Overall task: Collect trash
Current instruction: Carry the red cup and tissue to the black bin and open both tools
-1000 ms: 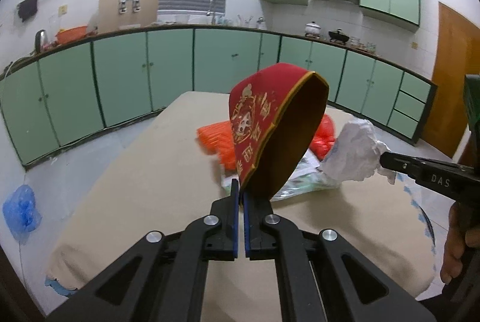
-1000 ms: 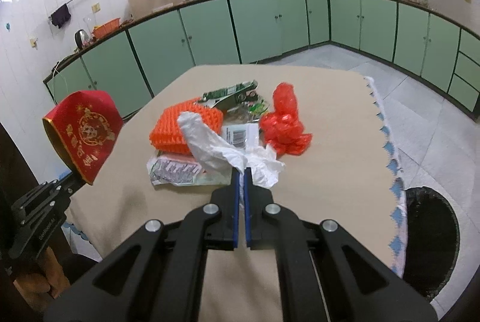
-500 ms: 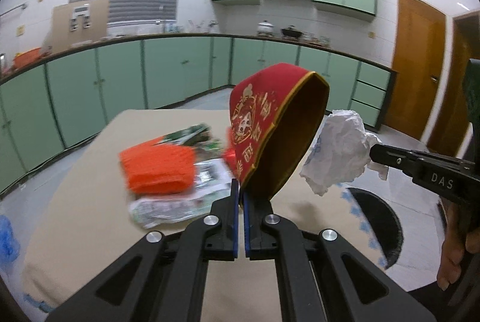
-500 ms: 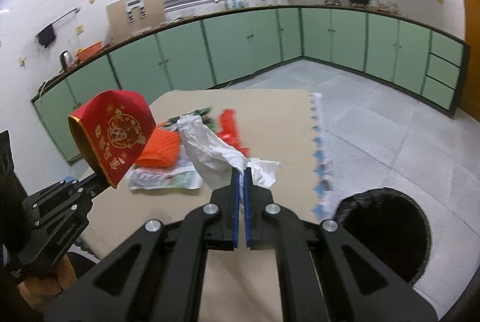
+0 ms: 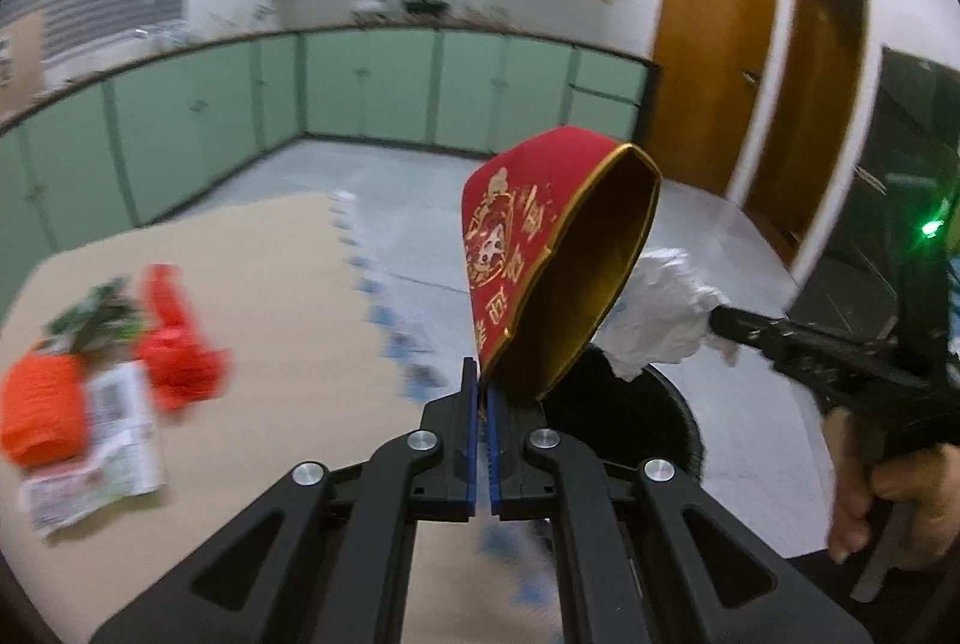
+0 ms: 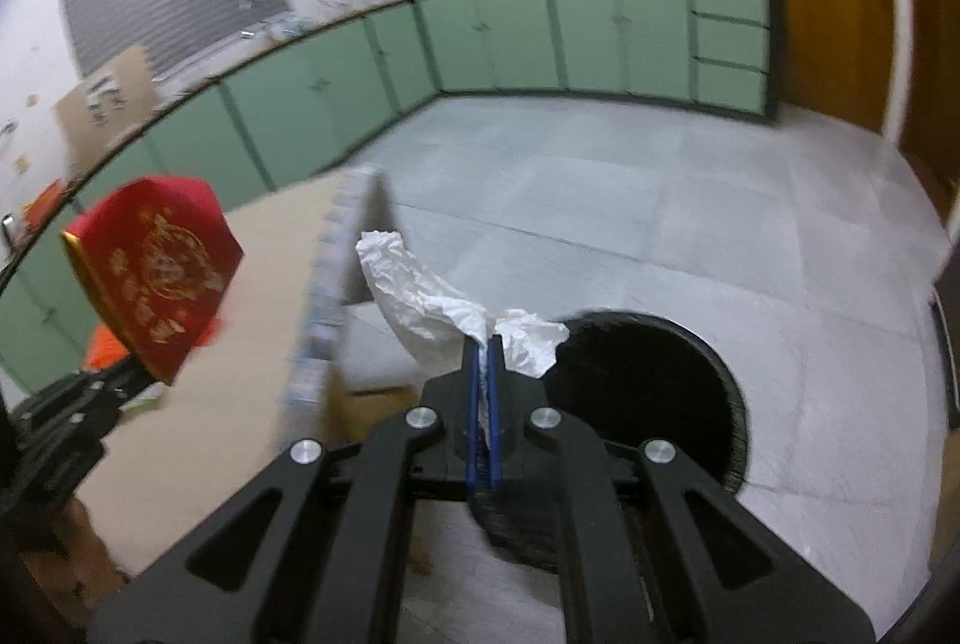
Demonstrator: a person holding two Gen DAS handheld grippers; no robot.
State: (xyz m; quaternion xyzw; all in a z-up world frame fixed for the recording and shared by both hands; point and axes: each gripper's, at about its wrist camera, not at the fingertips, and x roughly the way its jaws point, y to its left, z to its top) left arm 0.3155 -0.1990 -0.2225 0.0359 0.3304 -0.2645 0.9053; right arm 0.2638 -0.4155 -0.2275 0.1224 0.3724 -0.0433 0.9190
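- The red paper box, gold-printed outside and gold-lined within, is pinched at its lower edge by the left tool, whose jaws are closed tight on it; it stands tilted, open mouth facing right, in the air past the desk's edge.
- The crumpled white tissue is clamped between the closed jaws of the right tool, with folds spilling out on both sides.
- In the left wrist view the tissue sits just right of the box, above the black trash bin on the floor.
- The bin's round dark opening lies just beyond the right tool's tips.
- On the beige desk, well apart from the box, lie an orange mesh wad, a red plastic scrap, a printed wrapper and a blurred green packet.
- A hand grips the right tool's handle.
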